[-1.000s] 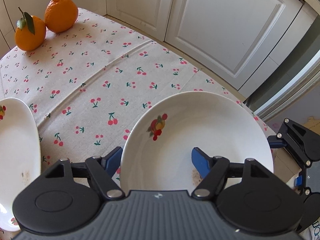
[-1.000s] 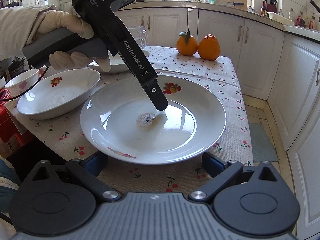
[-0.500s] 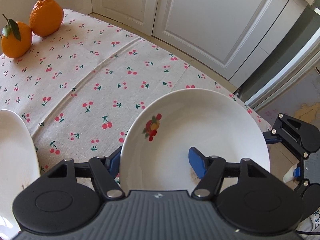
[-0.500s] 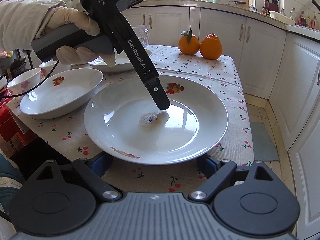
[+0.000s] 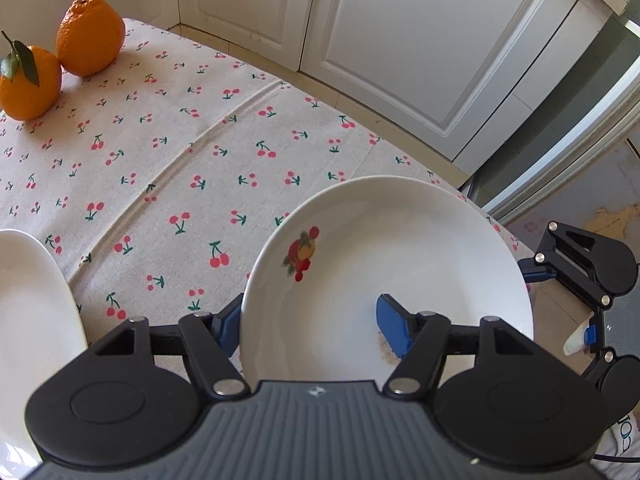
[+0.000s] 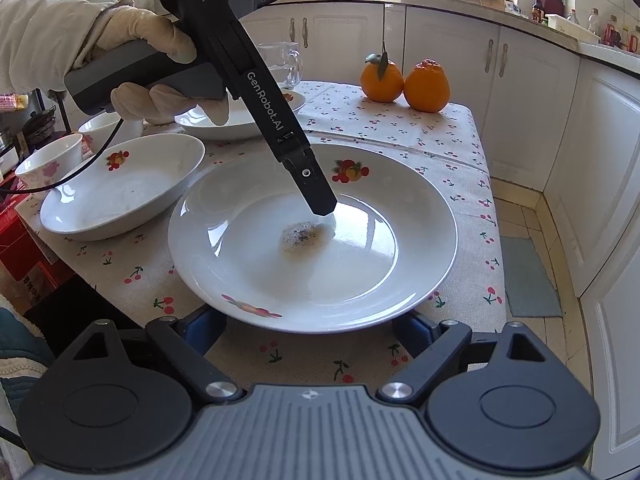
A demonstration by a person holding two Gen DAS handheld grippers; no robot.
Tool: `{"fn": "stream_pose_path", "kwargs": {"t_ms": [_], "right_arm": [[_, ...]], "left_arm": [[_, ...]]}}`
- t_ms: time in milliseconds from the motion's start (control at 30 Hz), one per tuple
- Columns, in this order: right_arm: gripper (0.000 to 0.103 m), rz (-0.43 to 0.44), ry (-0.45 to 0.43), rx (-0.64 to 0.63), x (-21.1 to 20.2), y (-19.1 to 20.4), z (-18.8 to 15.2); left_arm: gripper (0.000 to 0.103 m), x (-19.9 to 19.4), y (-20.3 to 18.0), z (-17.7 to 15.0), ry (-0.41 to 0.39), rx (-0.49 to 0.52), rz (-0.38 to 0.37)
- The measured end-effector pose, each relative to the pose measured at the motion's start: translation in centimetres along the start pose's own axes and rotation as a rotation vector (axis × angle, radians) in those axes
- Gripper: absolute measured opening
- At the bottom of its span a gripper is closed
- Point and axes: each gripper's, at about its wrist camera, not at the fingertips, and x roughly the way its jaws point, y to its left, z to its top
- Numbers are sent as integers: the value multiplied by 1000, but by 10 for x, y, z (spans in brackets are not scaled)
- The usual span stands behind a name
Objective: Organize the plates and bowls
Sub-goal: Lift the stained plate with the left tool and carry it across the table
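**Two grippers meet at a plate on the cherry-print table**

We hold the left gripper [image 5: 310, 322] tilted steeply down over the large white plate [image 6: 312, 236], our gloved left hand [image 6: 156, 64] wrapped round its handle. Its jaws straddle the plate's left rim, one blue pad [image 5: 394, 330] inside the well and the other outside under the rim; we cannot tell whether they are pressing on it. Our right gripper [image 6: 310, 328] lies low at the plate's near edge, its jaws spread wide with the blue pads on either side of the near rim and not touching it. The plate sits at the near right corner of the tablecloth [image 6: 448, 152], a patch of residue [image 6: 300, 236] at its centre.

Just left of it lies a shallower white dish [image 6: 120, 192], with another dish [image 6: 240, 116] beyond, two small bowls [image 6: 52, 160] at far left, and a glass mug [image 6: 280, 64] behind. Two oranges [image 6: 404, 80] stand at the far right corner, touching each other.

The table's right edge runs close beside the plate; white cabinets [image 6: 532, 112] face it across a strip of tiled floor.
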Motion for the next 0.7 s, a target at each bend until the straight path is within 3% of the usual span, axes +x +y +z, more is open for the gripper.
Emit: {"fn": "stream_pose_path", "kwargs": {"t_ms": [700], "right_arm": [[93, -42, 8, 21, 29, -48, 26]], "left_arm": [[65, 24, 32, 49, -67, 8, 9]]}}
